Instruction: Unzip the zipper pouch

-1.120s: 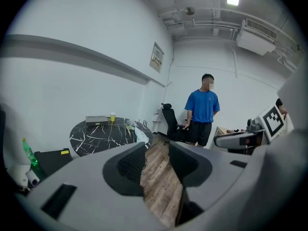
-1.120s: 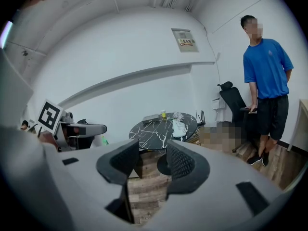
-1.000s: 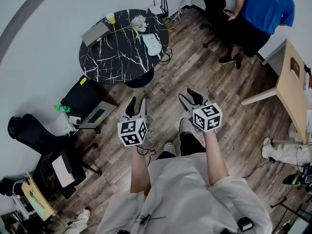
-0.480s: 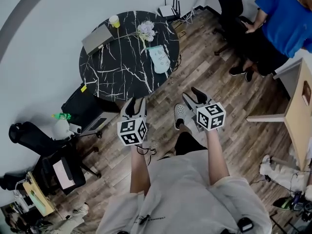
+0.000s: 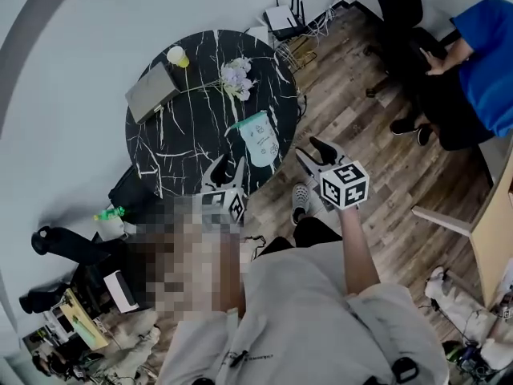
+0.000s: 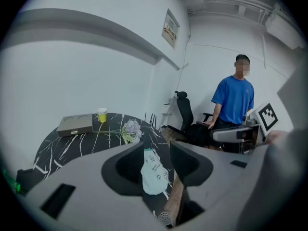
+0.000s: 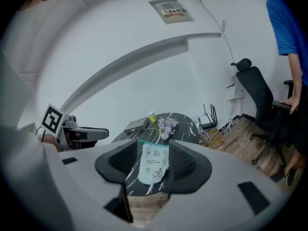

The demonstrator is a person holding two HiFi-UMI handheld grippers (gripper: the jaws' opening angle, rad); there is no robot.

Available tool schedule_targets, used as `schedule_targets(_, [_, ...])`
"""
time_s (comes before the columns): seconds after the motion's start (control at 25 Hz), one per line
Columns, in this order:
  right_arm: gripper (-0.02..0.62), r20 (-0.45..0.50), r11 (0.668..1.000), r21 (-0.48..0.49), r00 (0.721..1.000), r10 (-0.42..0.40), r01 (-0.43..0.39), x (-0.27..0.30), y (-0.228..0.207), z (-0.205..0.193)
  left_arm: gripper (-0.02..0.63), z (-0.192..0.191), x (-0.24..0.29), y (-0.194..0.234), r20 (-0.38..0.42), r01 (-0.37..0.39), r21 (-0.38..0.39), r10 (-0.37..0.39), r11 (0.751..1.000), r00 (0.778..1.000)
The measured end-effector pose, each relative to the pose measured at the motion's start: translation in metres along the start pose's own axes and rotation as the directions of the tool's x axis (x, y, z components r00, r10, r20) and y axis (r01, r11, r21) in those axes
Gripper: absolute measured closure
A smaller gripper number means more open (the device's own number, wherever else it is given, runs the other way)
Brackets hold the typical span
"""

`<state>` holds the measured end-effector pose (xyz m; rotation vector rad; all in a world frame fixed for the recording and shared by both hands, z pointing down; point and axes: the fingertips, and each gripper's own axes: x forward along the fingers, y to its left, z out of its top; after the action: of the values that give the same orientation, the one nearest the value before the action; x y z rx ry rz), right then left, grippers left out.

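Left gripper (image 5: 227,168) and right gripper (image 5: 312,151) hover by the bench (image 5: 172,147), jaws wide, just opening, empty. The pouch (image 5: 260,137) lies at its near edge.

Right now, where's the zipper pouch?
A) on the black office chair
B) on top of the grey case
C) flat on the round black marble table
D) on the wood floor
C: the zipper pouch lies flat on the black marble table, close to the table's edge on the person's side and apart from the flowers beyond it.
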<state>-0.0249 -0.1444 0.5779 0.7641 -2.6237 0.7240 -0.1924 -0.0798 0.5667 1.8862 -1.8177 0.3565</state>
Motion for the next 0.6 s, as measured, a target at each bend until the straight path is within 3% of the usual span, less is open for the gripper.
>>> schedule_targets(0.24, [0.382,-0.028,0.998,0.034,0.998,0.056,-0.056,0.038,-0.028,0.014,0.433,0.024,0.064,0.003,-0.115,0.116,0.113,-0.103,0.987,0.988])
schedule_targets(0.4, [0.382,-0.058,0.996,0.050,0.996,0.072,-0.069,0.055,-0.037,0.012,0.428,0.028,0.109,0.015,-0.242,0.217,0.114,-0.185,0.969,0.952])
schedule_targets(0.48, [0.382,-0.065,0.997,0.050,0.996,0.066,-0.063,0.062,-0.042,0.013,0.423,0.024,0.141,0.022,-0.322,0.278,0.102,-0.233,0.955,0.918])
schedule_targets(0.52, [0.382,-0.065,0.997,0.049,0.996,0.059,-0.056,0.065,-0.044,0.015,0.423,0.018,0.158,0.024,-0.376,0.321,0.093,-0.265,0.943,0.888])
schedule_targets(0.6, [0.382,-0.067,0.998,0.045,0.996,0.056,-0.053,0.068,-0.046,0.017,0.423,-0.008,0.188,0.024,-0.510,0.402,0.053,-0.321,0.914,0.798])
